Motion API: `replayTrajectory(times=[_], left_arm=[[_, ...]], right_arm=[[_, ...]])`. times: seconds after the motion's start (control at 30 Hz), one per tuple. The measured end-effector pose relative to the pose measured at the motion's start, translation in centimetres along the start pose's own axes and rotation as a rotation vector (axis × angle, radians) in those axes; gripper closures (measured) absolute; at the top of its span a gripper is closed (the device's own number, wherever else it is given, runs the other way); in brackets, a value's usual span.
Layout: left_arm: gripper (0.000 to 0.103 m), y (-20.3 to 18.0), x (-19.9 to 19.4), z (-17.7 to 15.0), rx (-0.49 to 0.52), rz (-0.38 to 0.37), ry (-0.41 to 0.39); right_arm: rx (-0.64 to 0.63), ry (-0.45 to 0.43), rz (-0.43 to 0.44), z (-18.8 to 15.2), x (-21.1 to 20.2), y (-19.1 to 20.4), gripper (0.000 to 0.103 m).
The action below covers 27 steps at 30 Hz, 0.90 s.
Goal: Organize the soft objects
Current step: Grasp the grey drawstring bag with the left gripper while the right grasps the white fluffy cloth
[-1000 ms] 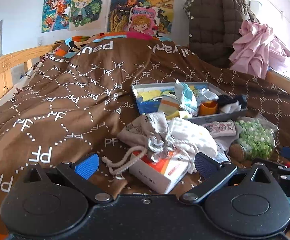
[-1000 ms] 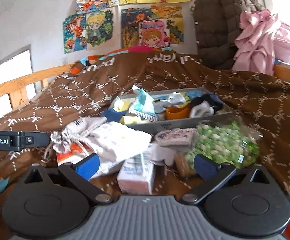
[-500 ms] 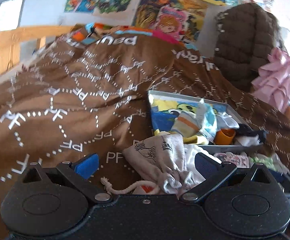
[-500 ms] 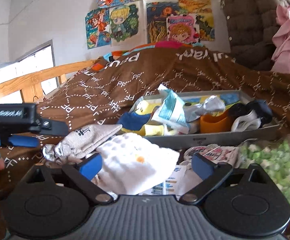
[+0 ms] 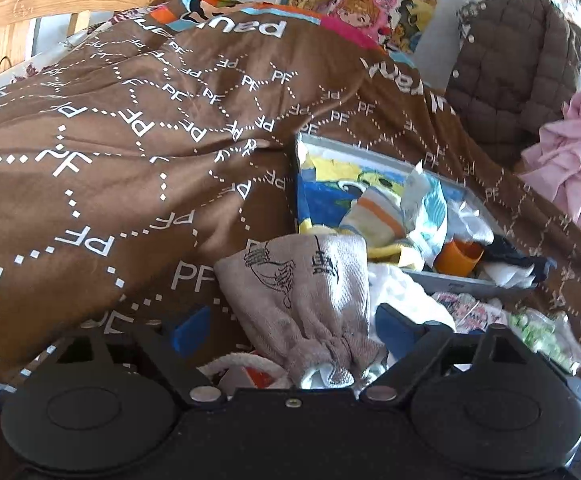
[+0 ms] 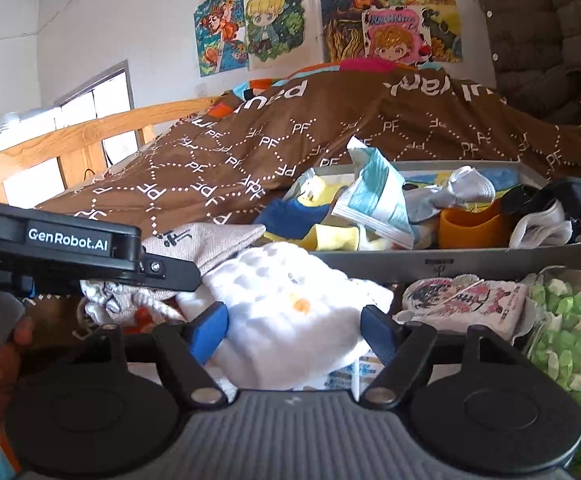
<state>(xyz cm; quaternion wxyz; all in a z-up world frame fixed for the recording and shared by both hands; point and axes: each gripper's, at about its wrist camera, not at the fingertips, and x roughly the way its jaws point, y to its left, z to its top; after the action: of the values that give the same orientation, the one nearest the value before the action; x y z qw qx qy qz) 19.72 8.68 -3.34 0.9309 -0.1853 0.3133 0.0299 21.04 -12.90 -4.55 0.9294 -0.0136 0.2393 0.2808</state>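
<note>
A beige drawstring pouch [image 5: 310, 288] with ink drawings lies on the brown quilt, between the blue pads of my left gripper [image 5: 292, 330]. Those jaws are closing, and a small gap shows beside the left pad. A white quilted cloth [image 6: 286, 312] fills the space between the pads of my right gripper [image 6: 294, 334], whose jaws are also closing around it. Behind both stands a grey tray [image 6: 450, 258] holding socks, a tissue packet and an orange cup [image 6: 470, 228]. My left gripper's body [image 6: 70, 248] reaches over the pouch [image 6: 210, 240] in the right wrist view.
A cartoon-print pouch [image 6: 466, 300] and a clear bag of green paper stars [image 6: 562, 340] lie right of the white cloth. A red-and-white box [image 5: 258, 376] sits under the beige pouch. A wooden bed rail [image 6: 70, 152] runs along the left; a brown jacket [image 5: 518, 68] and pink clothes [image 5: 570, 152] are piled at the back right.
Both grippers have moved forward and down into the pile. The left one now straddles the beige pouch, the right one the white cloth. Both pairs of jaws have narrowed.
</note>
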Motion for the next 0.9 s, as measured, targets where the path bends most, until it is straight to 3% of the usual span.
replayTrajectory(times=[0.13,0.33,0.43,0.67,0.9], left_arm=[[0.035,-0.2,0.3,-0.1,0.0,-0.03,0.018],[0.043,-0.6,0.0,-0.4,-0.006,-0.009,0.001],[0.05,-0.7,-0.4,-0.4,-0.027,0.015,-0.008],[0.056,-3.6,-2.5,-1.2,0.12,0.091,-0.059],[0.057,-5.1,-5.7,-3.8,0.046,0.077,-0.103]], right_arm=[[0.026,0.015,0.035,0.0,0.0,-0.3,0.044],[0.065,0.031,0.057,0.1,-0.1,-0.4,0.064],[0.048,0.026,0.023,0.1,-0.4,-0.1,0.082],[0.04,0.029,-0.021,0.0,-2.1,0.1,0.089],[-0.024,-0.029,-0.082,0.5,-5.5,1.0,0.09]])
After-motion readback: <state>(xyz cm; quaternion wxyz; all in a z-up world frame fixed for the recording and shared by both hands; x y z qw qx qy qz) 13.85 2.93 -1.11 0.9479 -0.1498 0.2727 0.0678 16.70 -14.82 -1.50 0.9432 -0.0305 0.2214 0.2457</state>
